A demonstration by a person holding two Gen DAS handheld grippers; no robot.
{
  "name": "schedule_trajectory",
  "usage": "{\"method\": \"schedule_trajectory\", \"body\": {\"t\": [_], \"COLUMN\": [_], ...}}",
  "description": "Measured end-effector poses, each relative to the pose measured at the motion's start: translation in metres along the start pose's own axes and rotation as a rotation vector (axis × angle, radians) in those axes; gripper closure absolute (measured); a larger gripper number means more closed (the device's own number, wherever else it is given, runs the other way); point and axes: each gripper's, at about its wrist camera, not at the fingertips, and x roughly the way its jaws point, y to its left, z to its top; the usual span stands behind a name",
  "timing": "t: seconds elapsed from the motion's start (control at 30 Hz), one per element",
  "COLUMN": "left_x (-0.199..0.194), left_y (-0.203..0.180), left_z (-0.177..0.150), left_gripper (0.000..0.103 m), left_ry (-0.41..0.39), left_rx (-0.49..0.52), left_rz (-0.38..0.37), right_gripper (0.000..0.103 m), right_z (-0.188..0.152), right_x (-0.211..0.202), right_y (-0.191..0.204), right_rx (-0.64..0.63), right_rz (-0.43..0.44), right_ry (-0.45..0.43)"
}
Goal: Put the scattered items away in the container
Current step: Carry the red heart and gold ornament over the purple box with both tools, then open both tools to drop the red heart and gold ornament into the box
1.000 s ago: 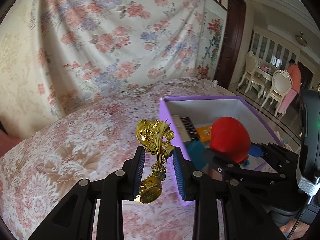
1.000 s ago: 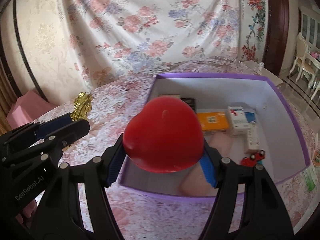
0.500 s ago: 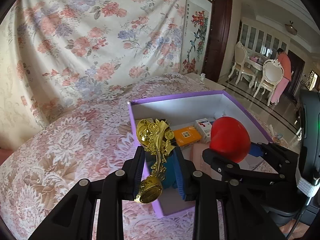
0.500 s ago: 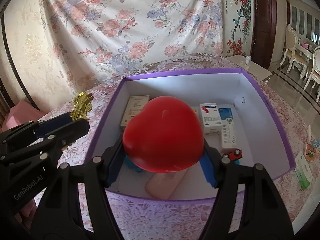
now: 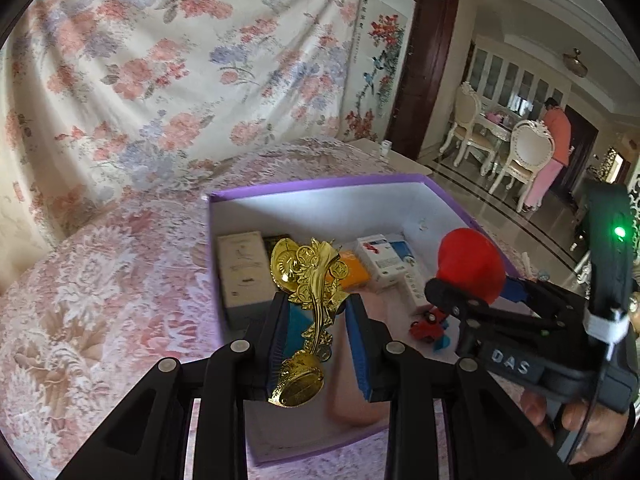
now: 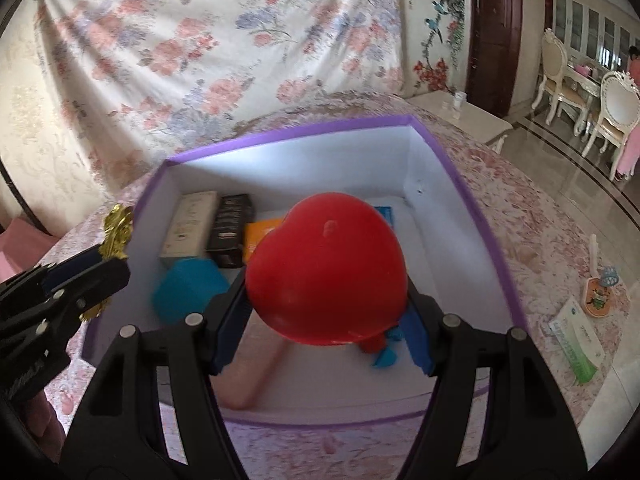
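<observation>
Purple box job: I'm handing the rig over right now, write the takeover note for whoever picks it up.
Left gripper: shut on the gold trophy, held above the purple box, near its left wall.
Right gripper: shut on the red heart, held over the box interior.
Already in the box: cream carton, black carton, orange packet, blue block, red toy car.
Left to do: lower and release both held items. A green-and-white packet and a small orange item lie on the floral cloth right of the box.

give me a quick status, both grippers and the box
Left gripper shut on gold ornament. Right gripper shut on red heart. Both over purple box, nothing released. No obstruction.
</observation>
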Motion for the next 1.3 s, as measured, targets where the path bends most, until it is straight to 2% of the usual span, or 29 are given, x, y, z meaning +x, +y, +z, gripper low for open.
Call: {"method": "schedule_trajectory", "body": {"t": [0.27, 0.9, 1.3], "left_x": [0.023, 0.063, 0.063], "left_y": [-0.016, -0.022, -0.022], "left_z": [-0.009, -0.01, -0.009], "left_gripper": [0.073, 0.073, 0.073], "left_ry": [0.037, 0.07, 0.06], "left_rx": [-0.008, -0.018, -0.014], "left_rz": [-0.047, -0.054, -0.065], "right_gripper": [0.033, 0.033, 0.033], "right_z": [-0.002, -0.006, -0.007], "right_x": [0.017, 0.043, 0.043], "right_y": [-0.017, -0.024, -0.022], "right_rx": [-0.007, -0.052, -0.06], "right_rz": [-0.027, -0.074, -0.084], "right_ry": [0.051, 0.111, 0.12]}}
